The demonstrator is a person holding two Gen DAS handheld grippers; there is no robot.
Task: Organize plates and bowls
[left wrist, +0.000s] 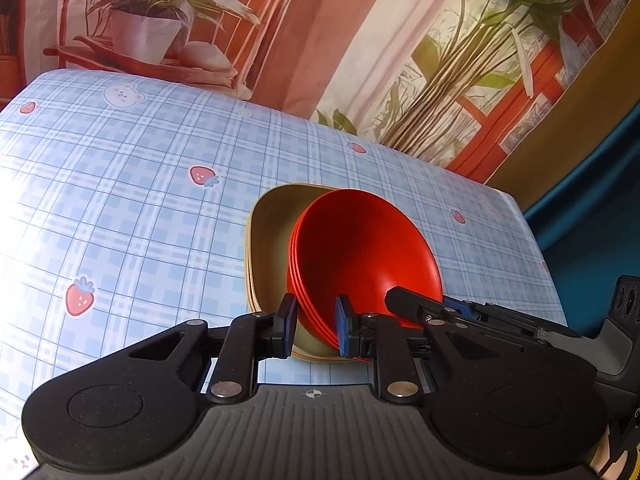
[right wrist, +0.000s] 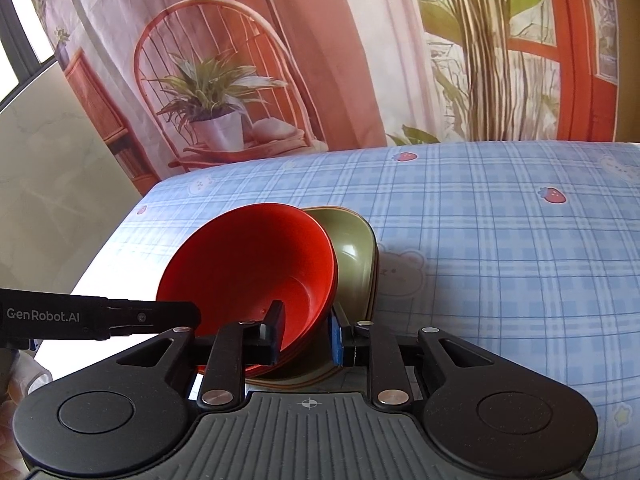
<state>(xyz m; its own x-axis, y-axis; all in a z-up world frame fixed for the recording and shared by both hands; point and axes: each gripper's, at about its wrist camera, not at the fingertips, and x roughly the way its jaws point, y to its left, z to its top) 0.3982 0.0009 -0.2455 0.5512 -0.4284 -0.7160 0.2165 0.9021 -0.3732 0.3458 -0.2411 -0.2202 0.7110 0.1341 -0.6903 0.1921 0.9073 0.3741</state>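
Red bowls (right wrist: 256, 264), several nested, I count maybe four rims in the left wrist view, sitting tilted inside the olive-green plates (right wrist: 356, 256), which look square with rounded corners and are themselves a small stack. The whole pile sits on the blue plaid tablecloth (right wrist: 500, 240), near the table's edge closest to me.

My left gripper (left wrist: 316, 328) straddles the near rims of the red bowls, one finger outside the stack, the blue-padded one inside; there's a visible gap at the pads, so I'd call it parted and not clamped yet. My right gripper (right wrist: 306, 334) does the same from the other side: black finger inside the top bowl, blue pad outside against the plate side, also parted as far as I can judge.

My read: I'm seating the bowls squarely on the plates. To do it well, I want both grips closing on all the red rims together, not just the top one, then level the stack before letting it settle flat. Glossy plastic, smooth and light, so it'll likely slide; slow and even.

Beyond that, a printed backdrop (right wrist: 240, 60) with a potted plant and a chair.
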